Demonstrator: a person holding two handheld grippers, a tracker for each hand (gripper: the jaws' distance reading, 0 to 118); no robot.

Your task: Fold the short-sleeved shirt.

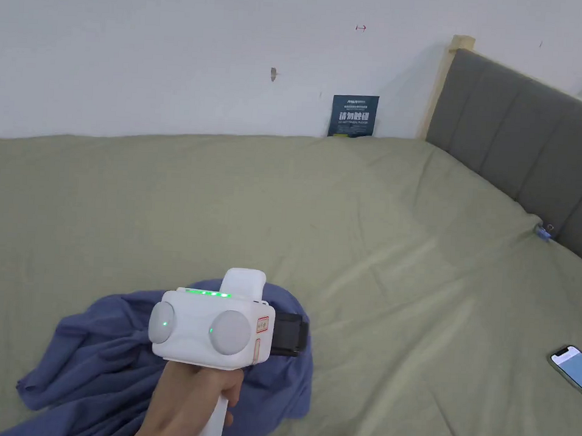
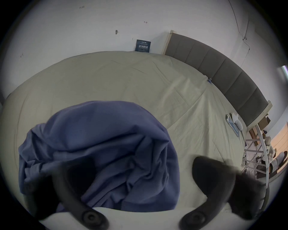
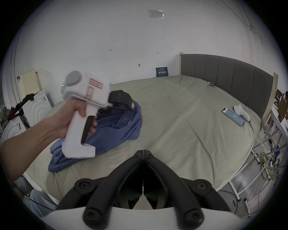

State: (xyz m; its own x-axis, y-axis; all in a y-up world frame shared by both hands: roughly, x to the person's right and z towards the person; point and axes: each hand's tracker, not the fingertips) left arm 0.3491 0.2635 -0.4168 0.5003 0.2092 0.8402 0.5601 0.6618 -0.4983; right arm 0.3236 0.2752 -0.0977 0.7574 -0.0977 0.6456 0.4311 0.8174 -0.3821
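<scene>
I see a bed under an olive-green sheet, a crumpled blue shirt near my edge, a phone and a white object by the headboard

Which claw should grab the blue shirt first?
Probably the left claw. It hangs open right over the crumpled blue shirt on the bed. The right claw is shut and sits off to the side over bare sheet, farther from the shirt.

The head view looks down across the bed toward the wall. The left gripper view hangs close above the blue shirt. The right gripper view stands farther back, sharing shirt, bed and headboard.
</scene>
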